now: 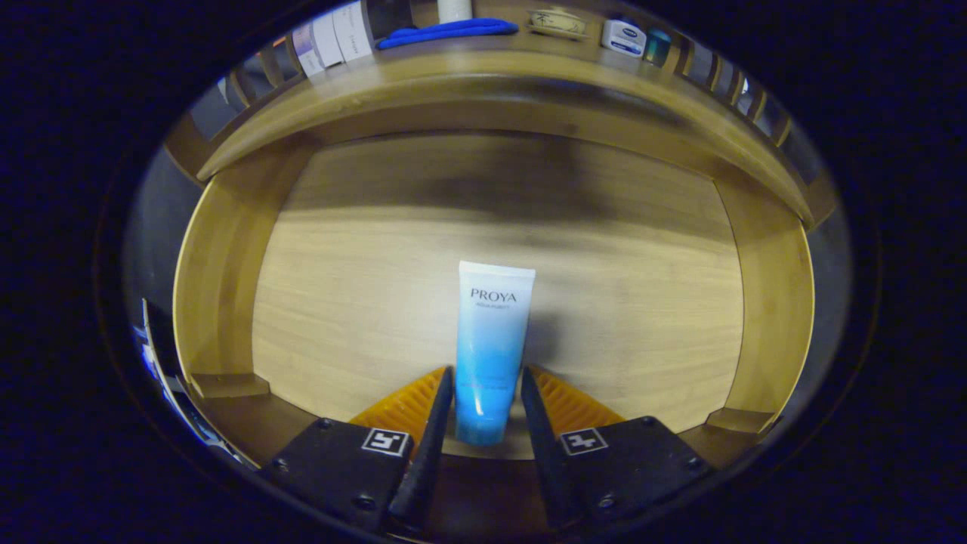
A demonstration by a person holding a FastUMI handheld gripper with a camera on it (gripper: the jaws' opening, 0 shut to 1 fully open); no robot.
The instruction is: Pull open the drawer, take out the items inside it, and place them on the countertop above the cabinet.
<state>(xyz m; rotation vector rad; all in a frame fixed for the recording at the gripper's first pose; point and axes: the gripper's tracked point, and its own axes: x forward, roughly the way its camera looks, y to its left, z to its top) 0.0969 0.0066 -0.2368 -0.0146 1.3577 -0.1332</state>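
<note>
Open drawer (227,302), left wall to right: my gripper (487,393) straddles the tube (491,340) lying near the front edge, mid-width, fingers narrow and flanking it, contact uncertain. I judge it light, soft, slippery; best gripped mid-body, above the cap.

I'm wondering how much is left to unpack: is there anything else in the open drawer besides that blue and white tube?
No: the tube between the gripper fingers is the drawer's sole item.

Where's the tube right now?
In the gripper view, the tube lies on the open drawer's floor, its cap end between the gripper fingers, which flank it closely; I cannot tell whether they press on it.
</note>
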